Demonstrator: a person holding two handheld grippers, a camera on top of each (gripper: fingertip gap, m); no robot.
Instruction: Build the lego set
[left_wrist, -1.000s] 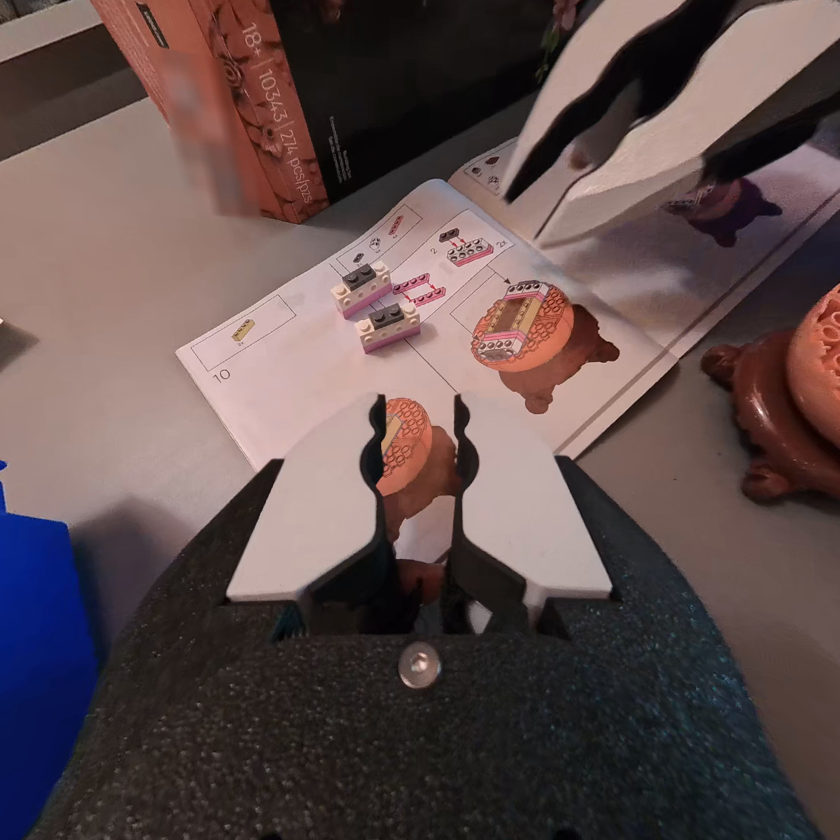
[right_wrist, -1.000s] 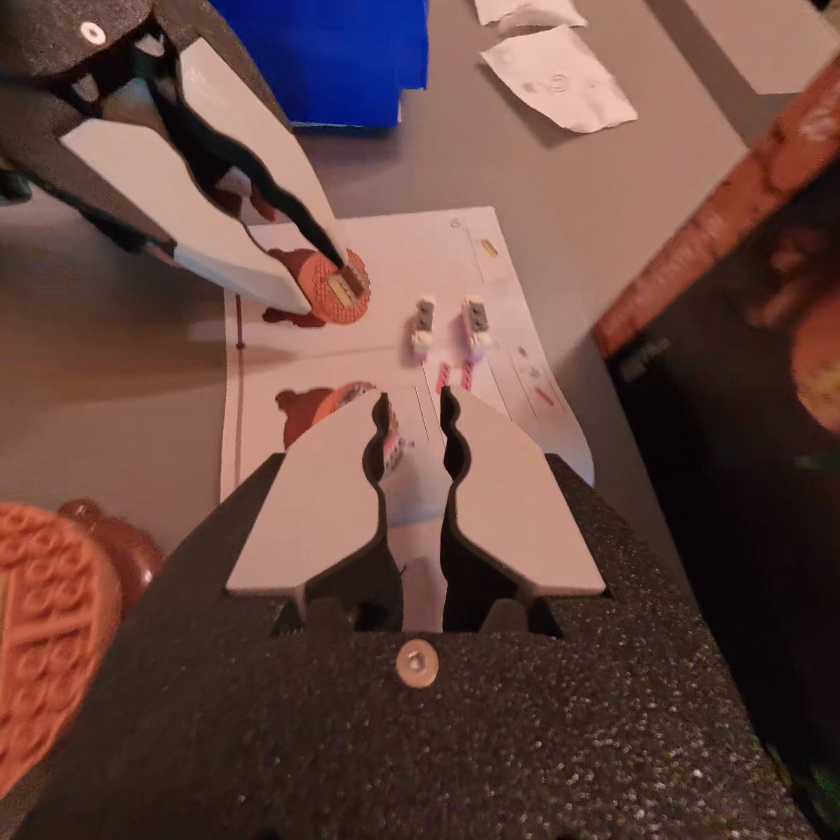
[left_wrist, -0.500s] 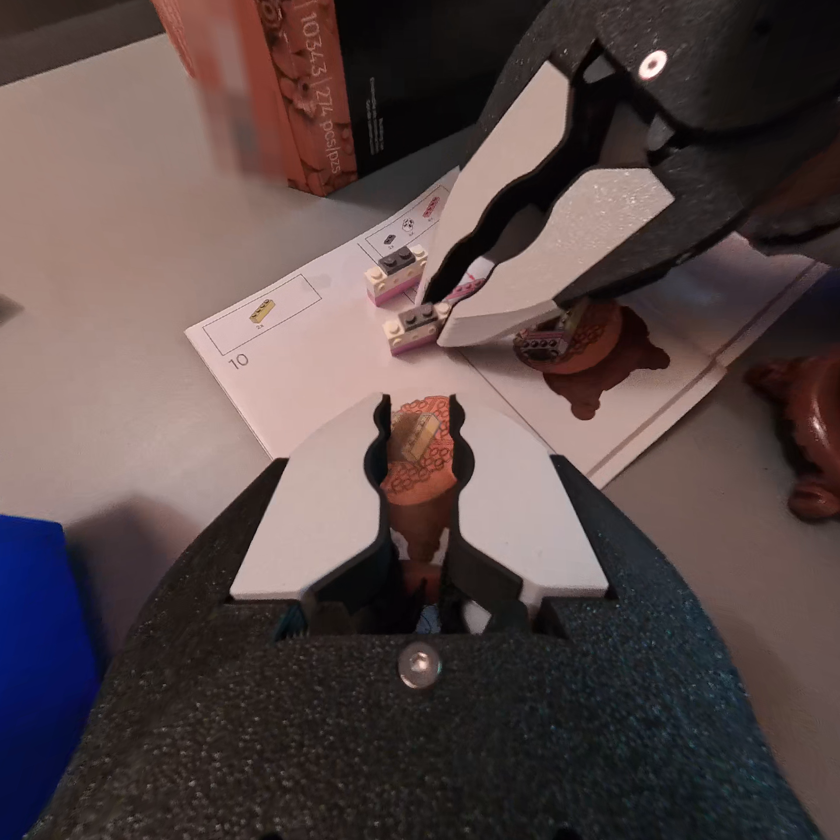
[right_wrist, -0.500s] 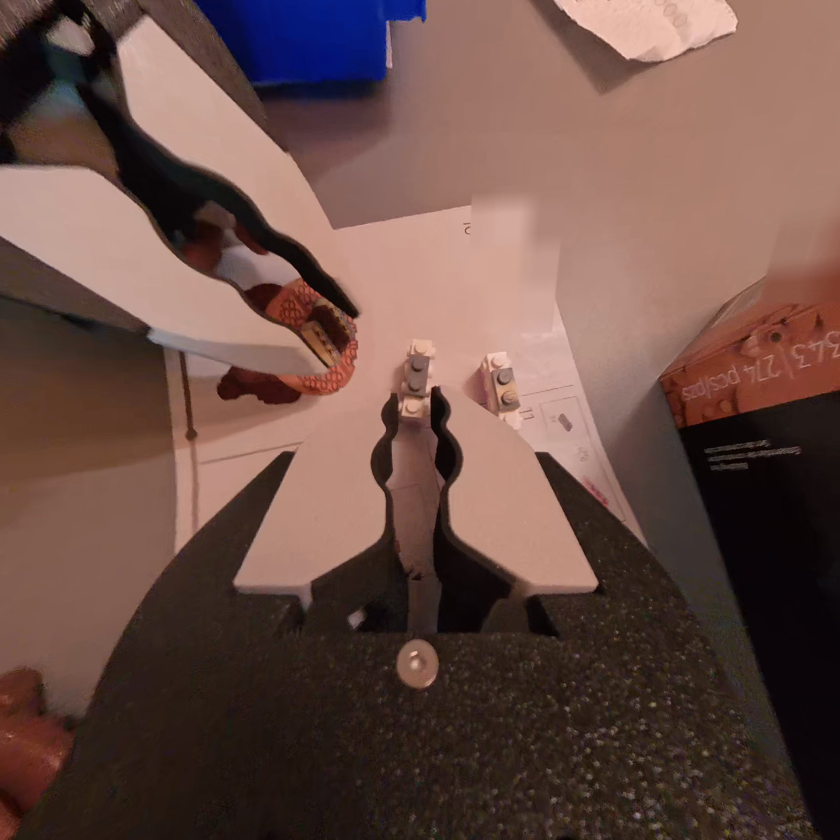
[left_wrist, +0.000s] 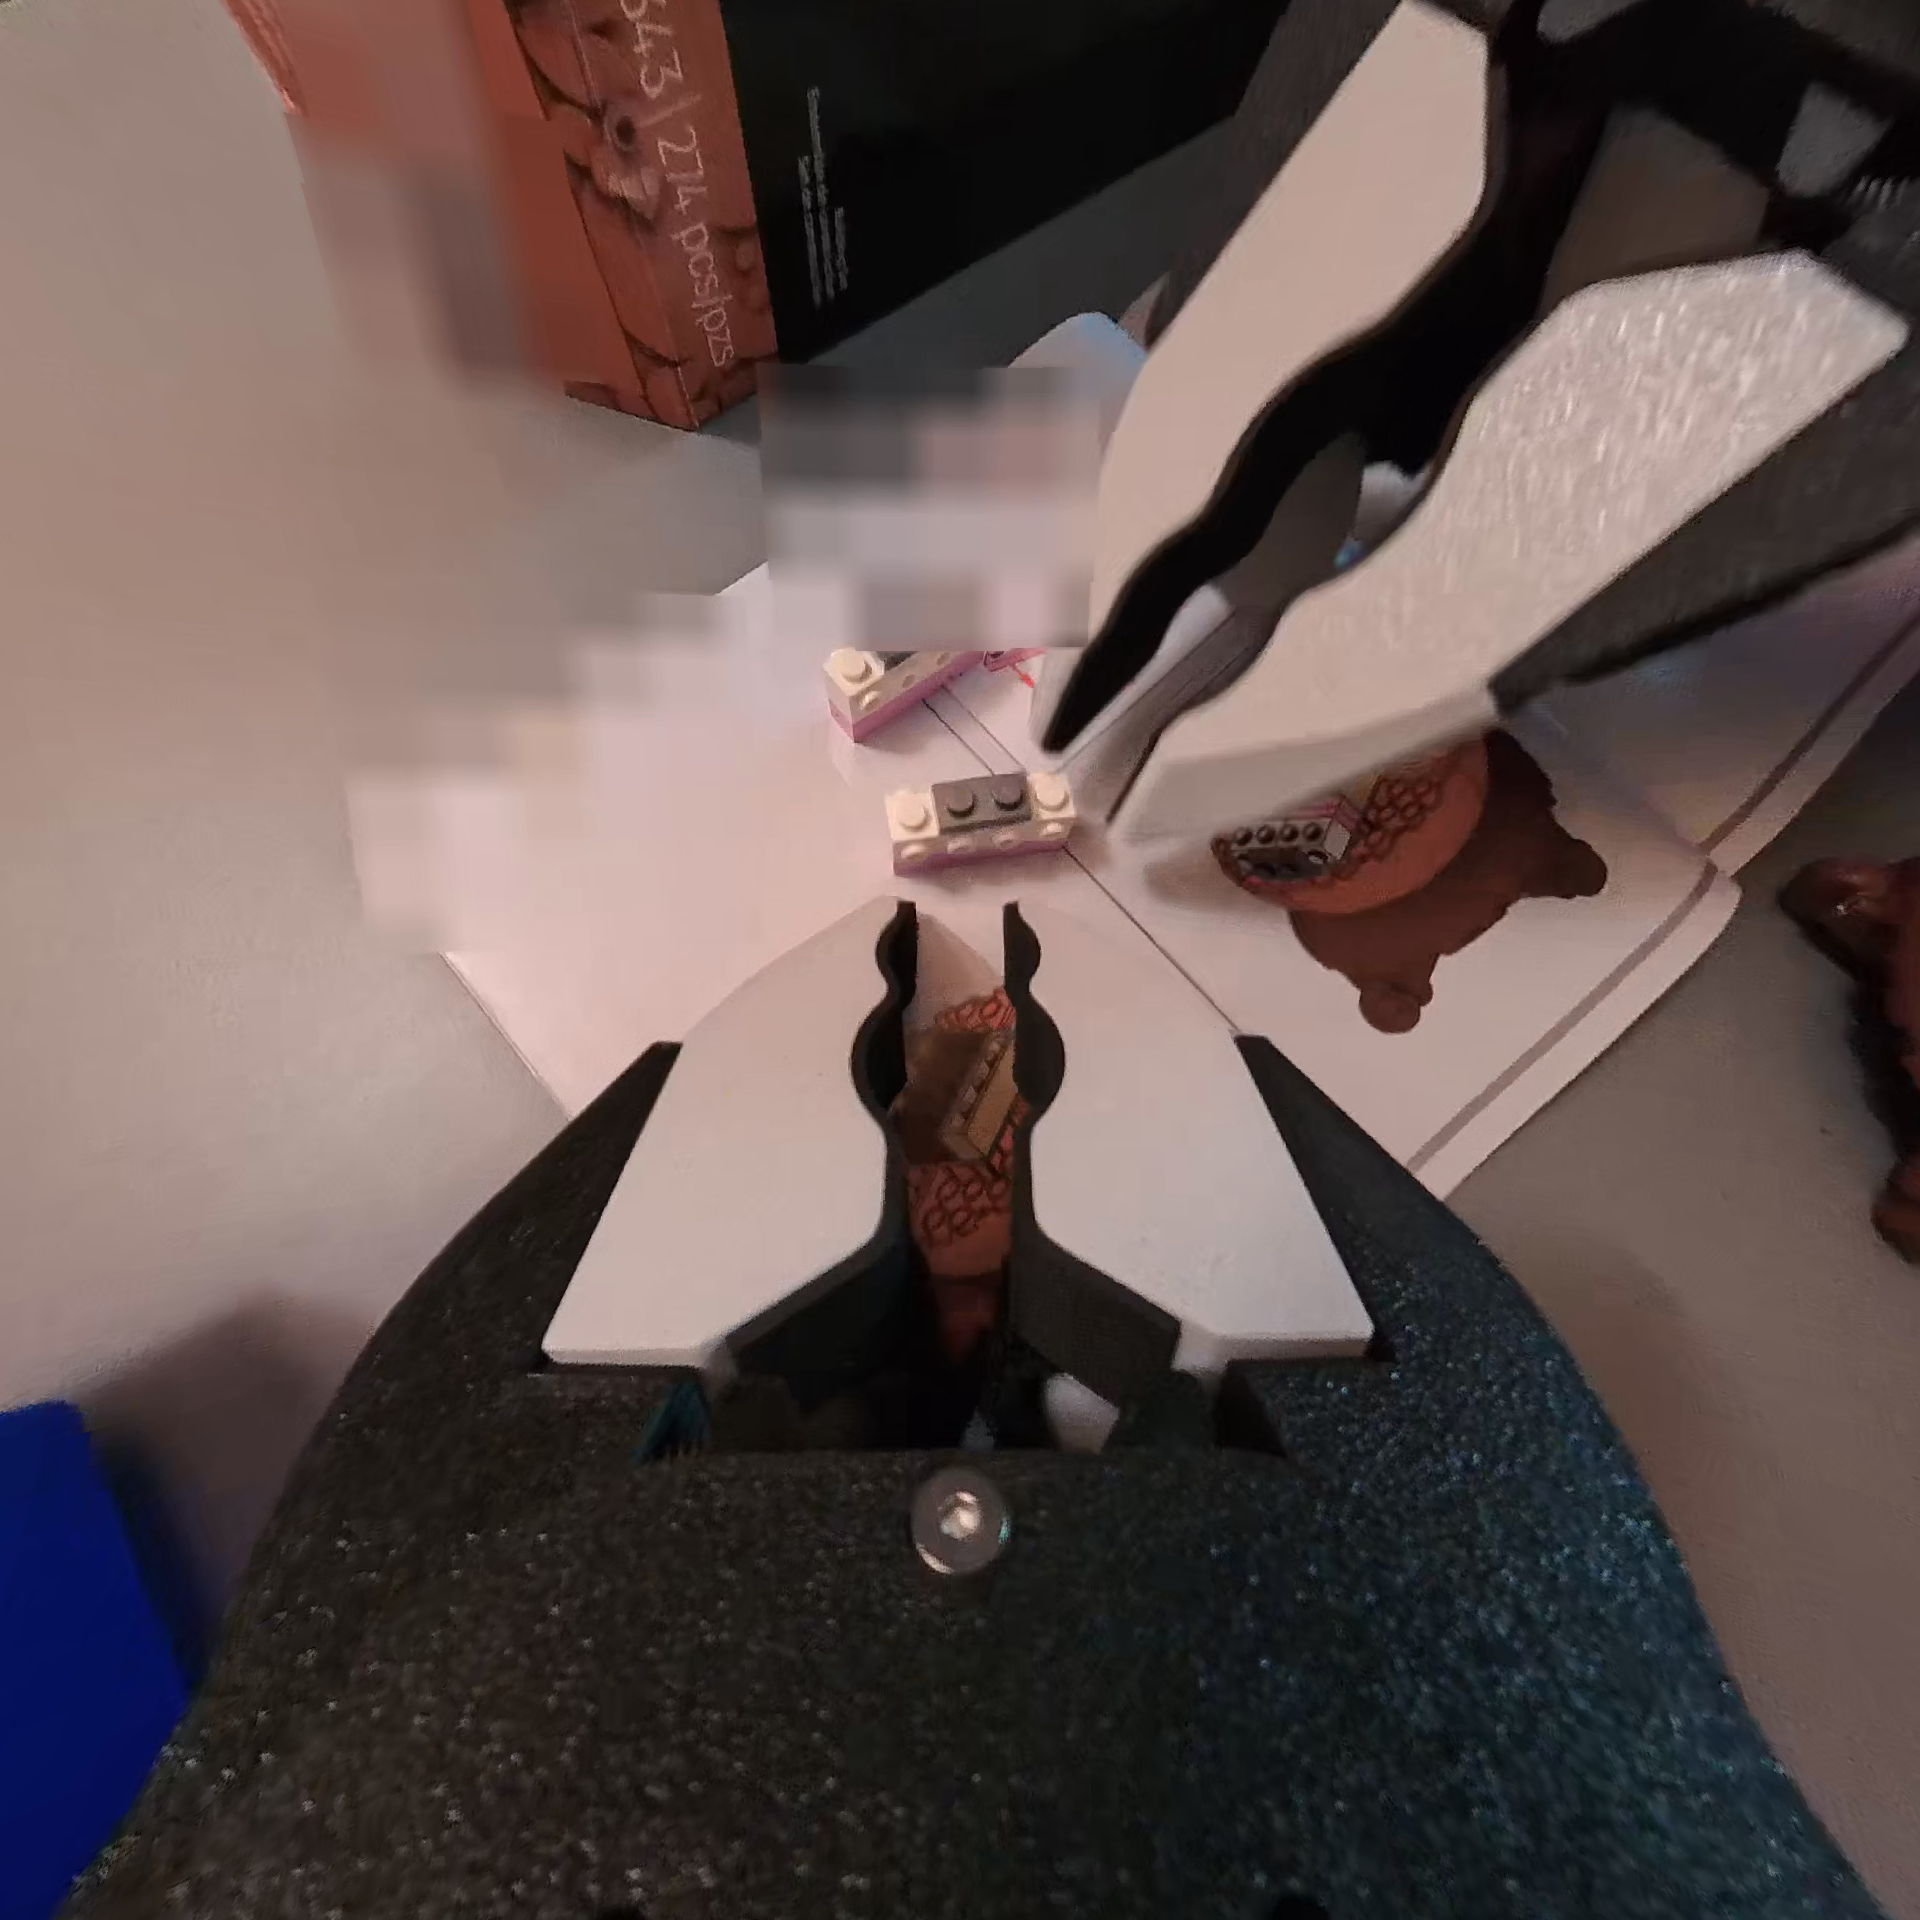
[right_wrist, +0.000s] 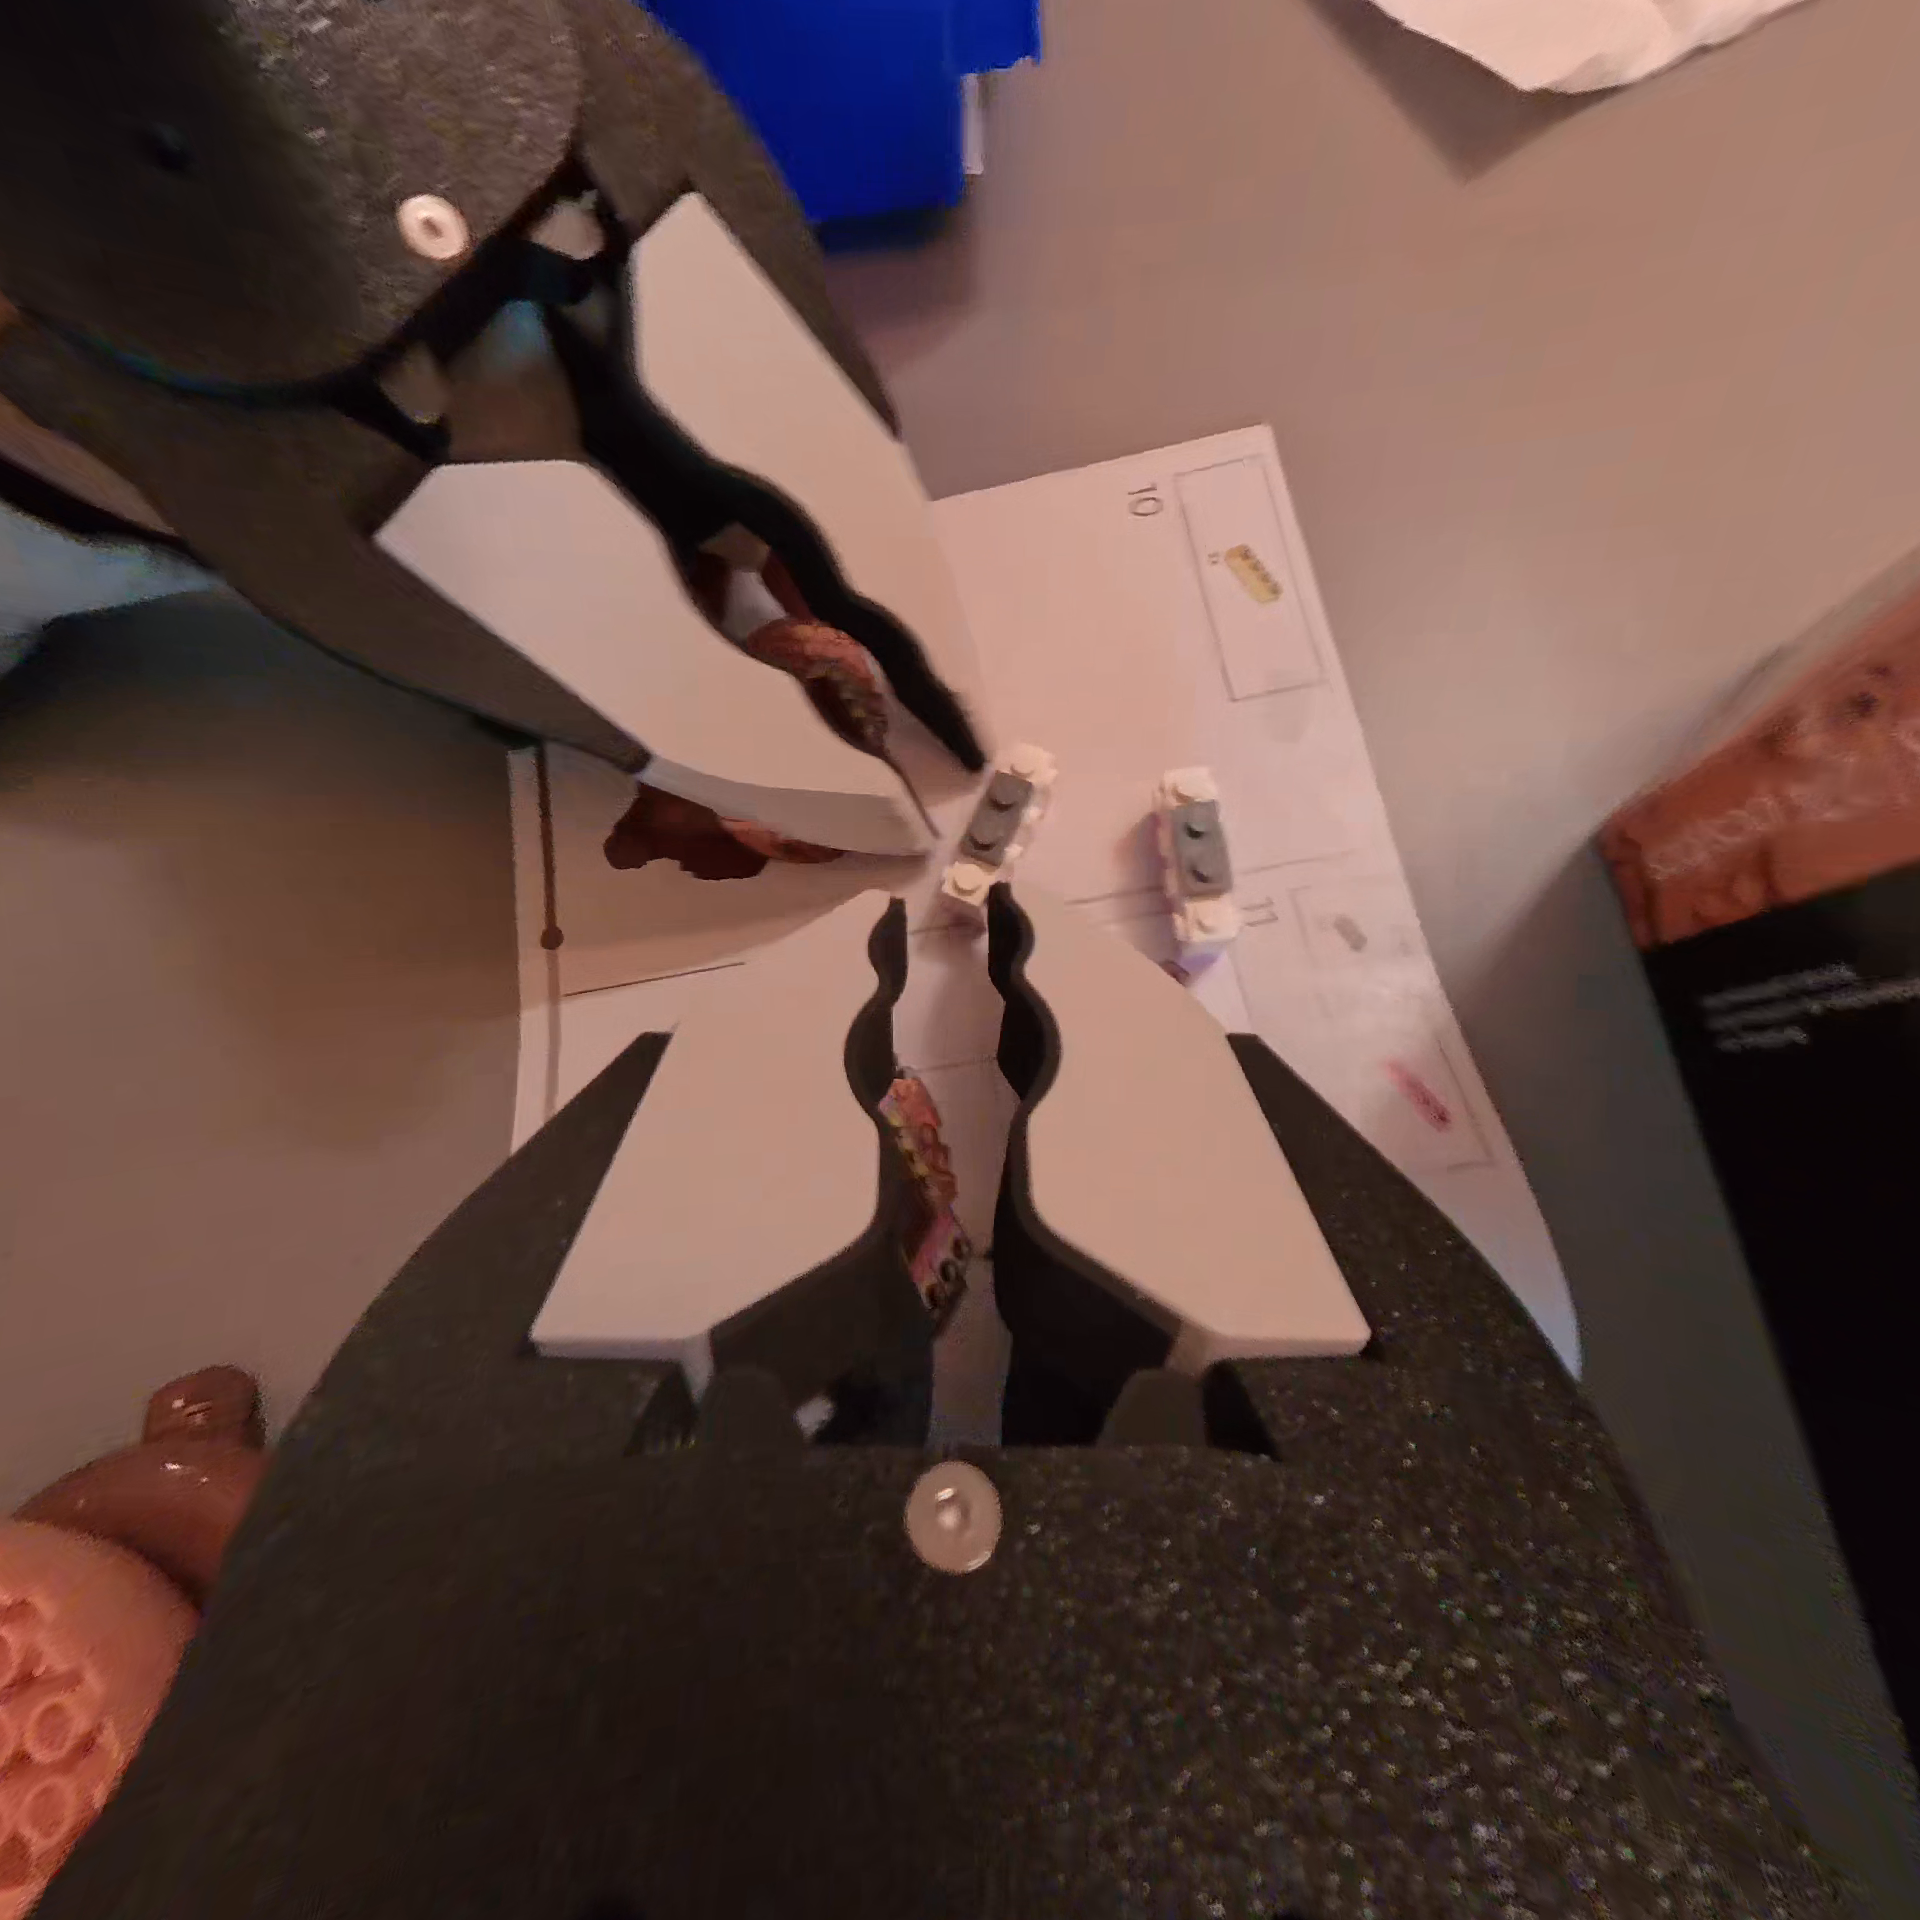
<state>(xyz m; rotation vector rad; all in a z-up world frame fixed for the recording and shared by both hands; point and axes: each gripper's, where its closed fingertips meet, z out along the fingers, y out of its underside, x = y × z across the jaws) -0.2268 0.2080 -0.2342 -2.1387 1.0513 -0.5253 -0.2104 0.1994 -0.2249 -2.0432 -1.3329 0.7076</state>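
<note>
- Right wrist view shows the nearer brick assembly (right_wrist: 992, 831), white ends with a grey plate on top and a pink base, lying on the open instruction booklet (right_wrist: 1195, 665) just past the right gripper (right_wrist: 940, 909), at twelve o'clock from its tips.
- Its jaws stand slightly spread with nothing between them; one white end of the assembly sits right at the mouth of the gap.
- From ten o'clock the left gripper (right_wrist: 951, 795) reaches the same piece, tips at or almost on its far end; its jaws are also a little apart and hold nothing.
- My reading of the step: picking this assembly up. The right gripper should probably slide forward until the pads flank the long sides, then close squarely, so the piece does not pivot or skid on the glossy paper.
- The left tips could steady the far end, but both sets of tips crowd one small piece, so a collision or a flick is a risk.
- A second brick assembly (right_wrist: 1195, 857) lies just beside, at two o'clock; a sideways sweep would knock it.
- Left wrist view has the first assembly at twelve o'clock, the second farther behind, partly under a blurred patch.
- Outward: the set's box (right_wrist: 1787, 1018) stands at three o'clock, close to the booklet's edge, so room is tight there. The brown and pink model (right_wrist: 94, 1621) sits at eight o'clock. Bare tabletop (right_wrist: 1403, 260) opens toward one o'clock, the freest way to lift out.
</note>
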